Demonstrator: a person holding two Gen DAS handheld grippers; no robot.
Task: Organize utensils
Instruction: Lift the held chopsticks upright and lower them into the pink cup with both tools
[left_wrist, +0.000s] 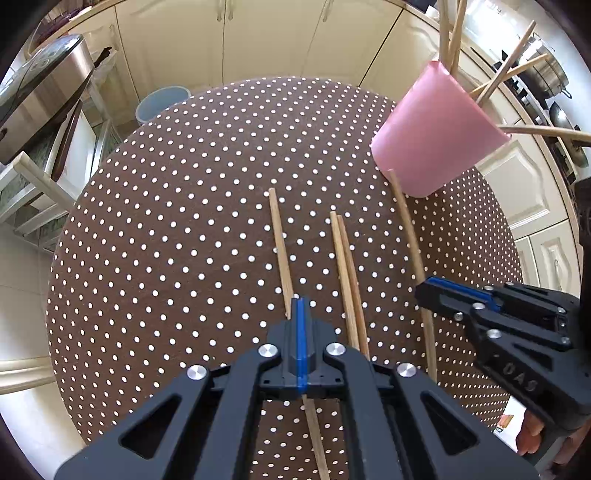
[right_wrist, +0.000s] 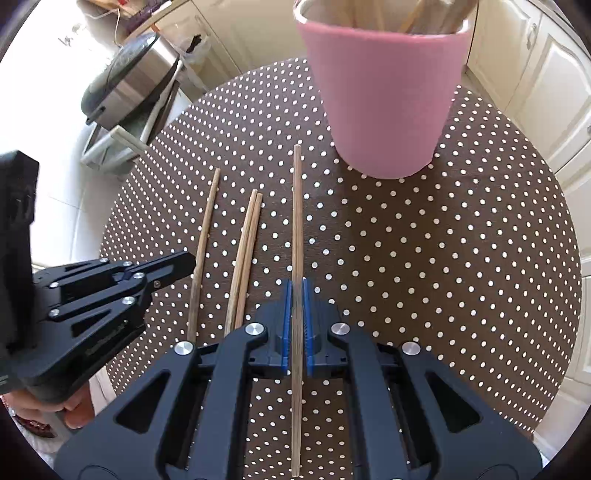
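Clamping one chopstick (right_wrist: 296, 221) in the right gripper (right_wrist: 296, 317), fingers narrow on its shaft, long axis aimed toward the pink cup (right_wrist: 384, 96) at 1 o'clock; left gripper (left_wrist: 300, 325) likewise gripping another chopstick (left_wrist: 279, 236).

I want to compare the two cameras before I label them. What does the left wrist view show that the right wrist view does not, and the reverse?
Only the left wrist view: a pale blue bucket on the floor past the table, pots on a stove, and the left claw shut on the leftmost chopstick.

Only the right wrist view: the pink cup's white inside and the right claw around the longest chopstick.

Both: pink cup, polka-dot tablecloth, paired chopsticks, silver appliance.
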